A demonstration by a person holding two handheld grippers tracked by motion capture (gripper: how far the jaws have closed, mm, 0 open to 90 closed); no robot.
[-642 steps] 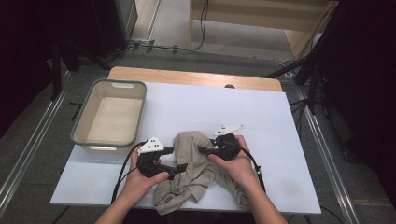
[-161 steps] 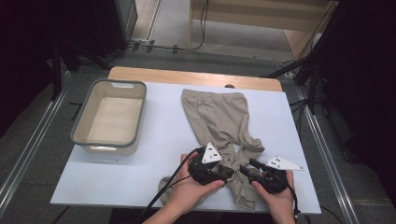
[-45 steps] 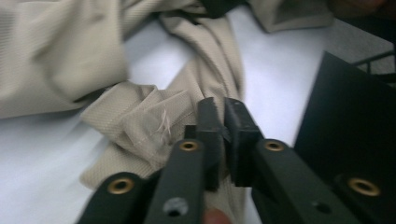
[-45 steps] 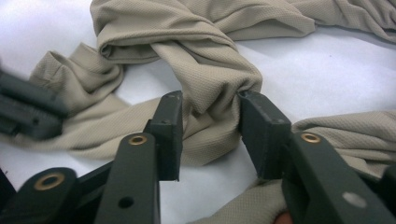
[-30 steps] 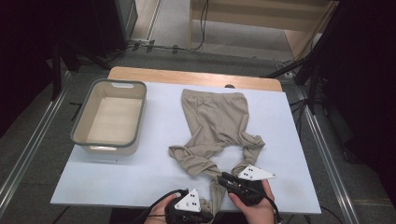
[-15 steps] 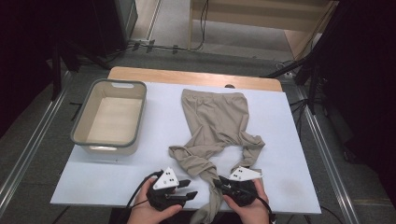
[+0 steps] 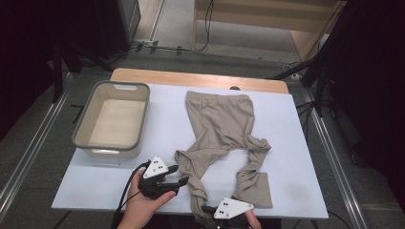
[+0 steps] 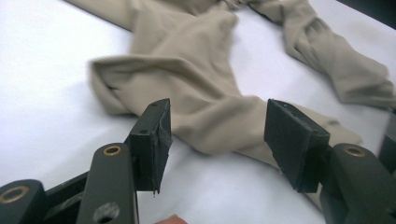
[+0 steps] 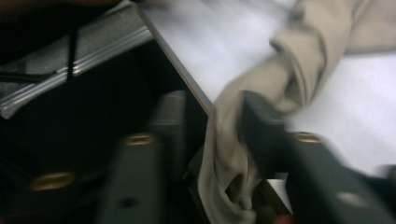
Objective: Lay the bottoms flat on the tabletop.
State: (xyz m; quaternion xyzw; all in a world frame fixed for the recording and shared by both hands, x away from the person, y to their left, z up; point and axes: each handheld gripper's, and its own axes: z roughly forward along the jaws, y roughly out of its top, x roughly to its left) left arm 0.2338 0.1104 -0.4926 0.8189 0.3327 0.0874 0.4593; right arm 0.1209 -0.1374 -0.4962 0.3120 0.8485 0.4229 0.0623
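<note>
The white table (image 7: 296, 143) carries the beige trousers (image 7: 219, 124) spread out in its middle, waistband at the far edge, both legs twisted and running toward you; the left leg's end hangs over the near edge. The empty tub (image 7: 113, 119) sits well apart on the far left. Your left hand (image 7: 143, 202) lies low and level at the near edge, its left gripper (image 8: 212, 135) aimed right at the left leg, jaws just opened, released and empty, cloth beyond the pads. Your right gripper (image 7: 210, 212) sits at the near edge, jaws just opened, with the hanging cloth loose between them.
</note>
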